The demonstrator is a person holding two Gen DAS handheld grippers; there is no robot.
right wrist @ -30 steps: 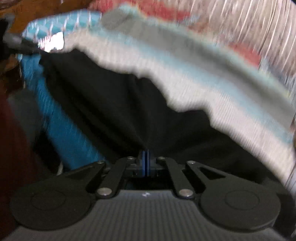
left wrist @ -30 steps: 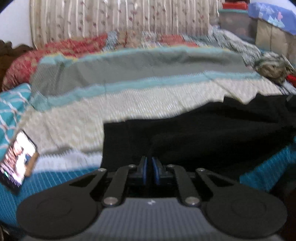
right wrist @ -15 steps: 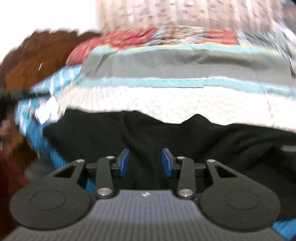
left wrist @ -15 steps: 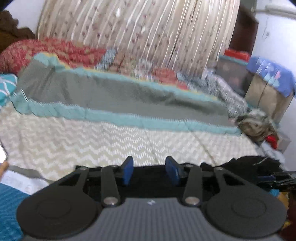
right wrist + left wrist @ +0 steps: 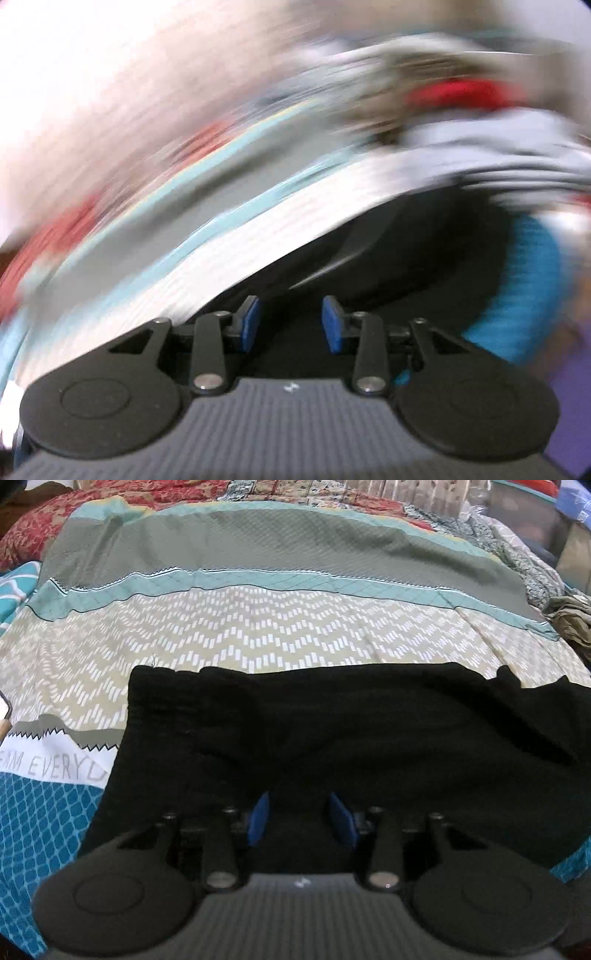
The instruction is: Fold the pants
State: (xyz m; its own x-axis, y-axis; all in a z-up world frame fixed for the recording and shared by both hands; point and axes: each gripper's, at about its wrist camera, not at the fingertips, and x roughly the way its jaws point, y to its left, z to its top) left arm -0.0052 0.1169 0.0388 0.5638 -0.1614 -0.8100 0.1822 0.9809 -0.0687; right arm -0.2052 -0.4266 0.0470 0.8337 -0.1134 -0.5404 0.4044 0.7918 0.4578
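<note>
Black pants [image 5: 332, 738] lie flat across the patterned bedspread [image 5: 258, 635]. Left gripper [image 5: 301, 821] and right gripper [image 5: 290, 325] gape, empty. We judge the fabric limp; pinch the 9 o'clock edge.

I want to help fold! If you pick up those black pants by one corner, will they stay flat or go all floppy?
Probably floppy: the black pants already lie in soft wrinkles on the bedspread. They would likely droop and unfold from one corner. They seem unlikely to slip, since the cloth looks matte.
</note>
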